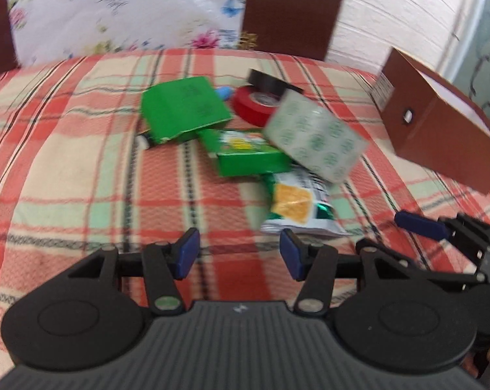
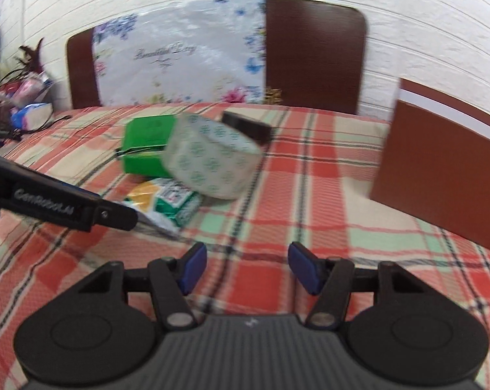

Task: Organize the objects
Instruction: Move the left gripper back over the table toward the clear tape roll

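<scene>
Snack packet [image 1: 297, 208] lies on the checked cloth [image 1: 82, 162] at one o'clock, just ahead of our left gripper [image 1: 240, 256], nearer it than the right gripper [image 2: 246, 268], both half-spread and empty.

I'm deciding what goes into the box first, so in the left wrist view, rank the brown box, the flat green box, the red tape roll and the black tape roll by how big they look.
1. brown box, though cut off at the frame edge
2. flat green box
3. red tape roll
4. black tape roll, partly hidden behind the red one, so its rank is unsure
</scene>
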The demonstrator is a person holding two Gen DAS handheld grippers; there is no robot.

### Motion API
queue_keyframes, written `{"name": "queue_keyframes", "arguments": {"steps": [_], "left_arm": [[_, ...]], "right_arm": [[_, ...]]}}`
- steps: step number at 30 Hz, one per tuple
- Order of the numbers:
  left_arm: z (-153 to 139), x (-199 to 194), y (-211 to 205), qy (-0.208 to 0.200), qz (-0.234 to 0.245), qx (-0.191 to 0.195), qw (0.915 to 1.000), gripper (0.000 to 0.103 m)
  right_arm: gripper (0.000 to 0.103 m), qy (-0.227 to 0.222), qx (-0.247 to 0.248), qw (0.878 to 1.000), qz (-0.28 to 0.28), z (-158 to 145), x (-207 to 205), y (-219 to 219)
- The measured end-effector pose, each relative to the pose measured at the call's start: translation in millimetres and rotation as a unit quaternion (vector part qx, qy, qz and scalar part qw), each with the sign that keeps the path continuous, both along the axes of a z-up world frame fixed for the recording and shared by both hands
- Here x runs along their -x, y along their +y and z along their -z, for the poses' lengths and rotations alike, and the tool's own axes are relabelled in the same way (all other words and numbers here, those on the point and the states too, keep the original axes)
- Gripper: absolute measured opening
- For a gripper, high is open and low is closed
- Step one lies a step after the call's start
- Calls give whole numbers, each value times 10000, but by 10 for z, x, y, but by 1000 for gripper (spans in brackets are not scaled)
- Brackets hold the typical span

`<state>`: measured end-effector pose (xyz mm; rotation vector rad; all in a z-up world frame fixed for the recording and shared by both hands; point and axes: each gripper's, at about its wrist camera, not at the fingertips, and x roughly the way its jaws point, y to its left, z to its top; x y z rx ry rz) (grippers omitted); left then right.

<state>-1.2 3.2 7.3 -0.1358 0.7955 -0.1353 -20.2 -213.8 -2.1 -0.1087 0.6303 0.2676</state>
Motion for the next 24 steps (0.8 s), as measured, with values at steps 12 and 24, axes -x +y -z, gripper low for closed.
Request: {"name": "queue_keyframes", "arguments": {"steps": [12, 24], "left_arm": [[-128, -124, 288, -49, -40, 1020, 9948, 57], [-251, -108, 275, -52, 117, 1315, 9912, 57]], "right_arm": [[59, -820, 292, 9960, -221, -408, -284, 318], [15, -709, 675, 9930, -665, -487, -149, 376]]}}
